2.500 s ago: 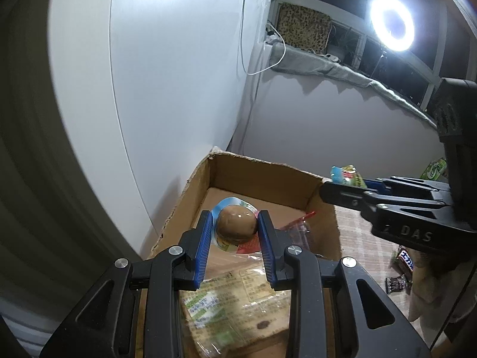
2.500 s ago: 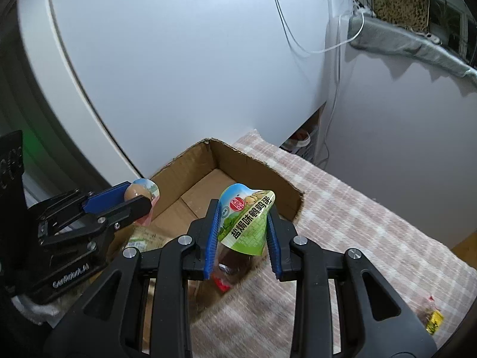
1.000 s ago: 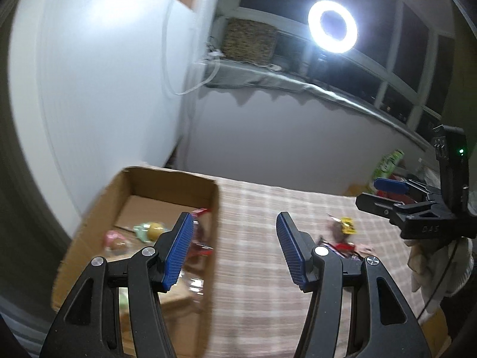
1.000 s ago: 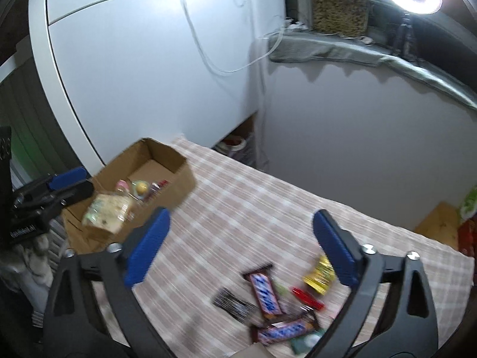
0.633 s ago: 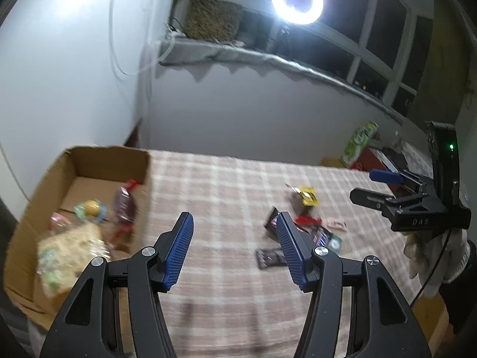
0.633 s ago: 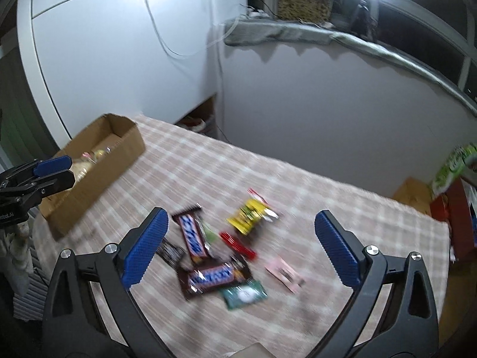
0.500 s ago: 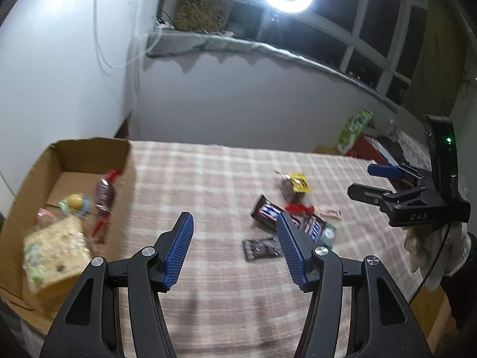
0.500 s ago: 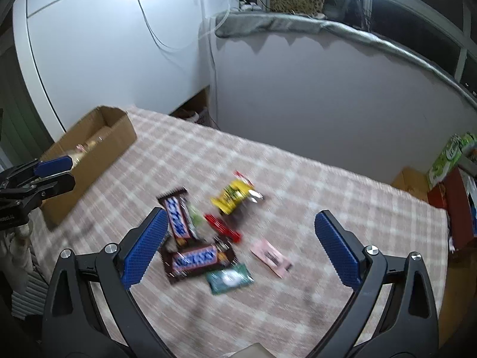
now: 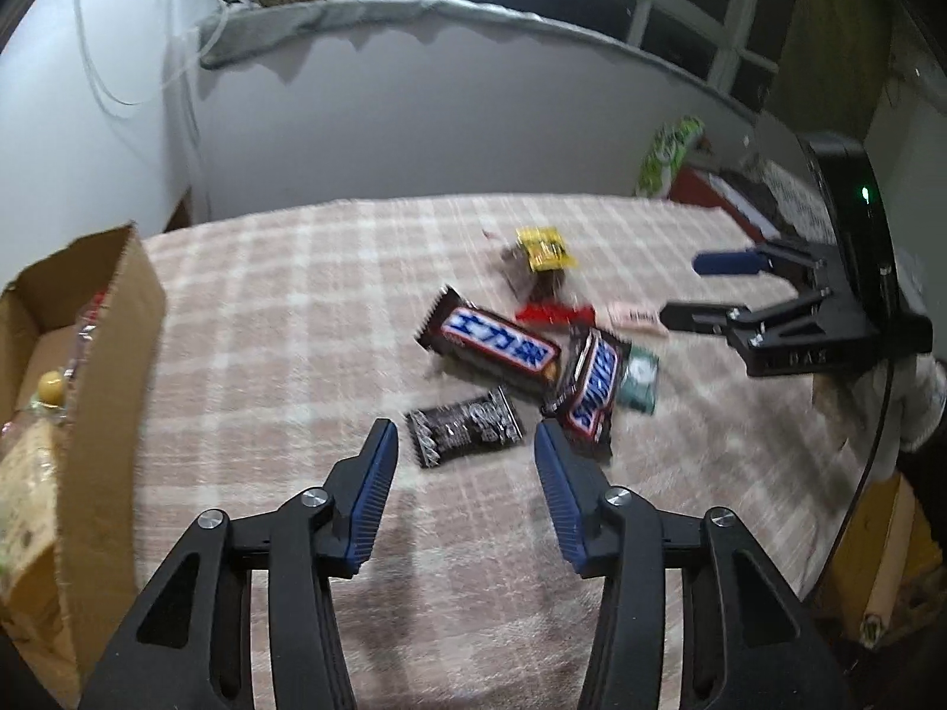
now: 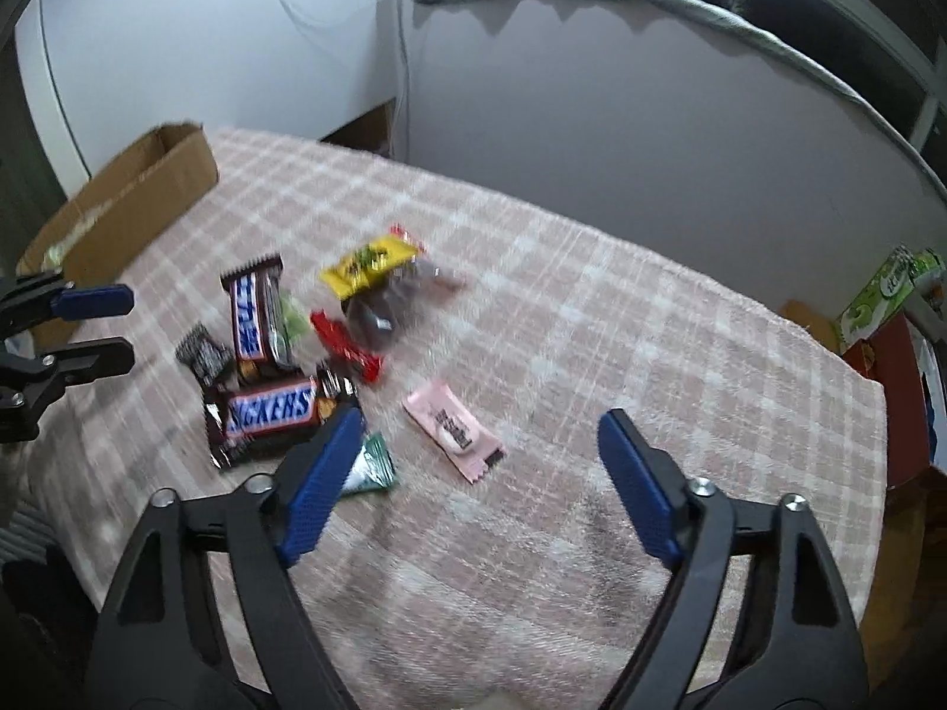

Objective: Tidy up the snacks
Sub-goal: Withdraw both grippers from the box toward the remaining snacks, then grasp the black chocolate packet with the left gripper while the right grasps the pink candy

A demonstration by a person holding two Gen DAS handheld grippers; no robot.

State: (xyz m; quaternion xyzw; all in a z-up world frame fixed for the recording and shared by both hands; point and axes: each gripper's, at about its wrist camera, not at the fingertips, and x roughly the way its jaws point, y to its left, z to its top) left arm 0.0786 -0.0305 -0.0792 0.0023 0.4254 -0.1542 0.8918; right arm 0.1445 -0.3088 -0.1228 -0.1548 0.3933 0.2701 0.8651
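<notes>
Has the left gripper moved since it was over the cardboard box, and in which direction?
Yes. The left gripper has swung away from the cardboard box, now at the view's left edge, toward the loose snacks; the small black wrapper lies just beyond its empty, closing jaws.

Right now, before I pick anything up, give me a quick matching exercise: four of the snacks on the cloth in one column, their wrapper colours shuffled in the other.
Snacks:
1. Snickers bar
2. flat sachet
3. packet furthest from the tools
4. small wrapper by the left tool

Colours:
A. pink
B. black with white print
C. brown with a blue logo
D. yellow

Pairs: 1-C, 2-A, 3-D, 4-B
</notes>
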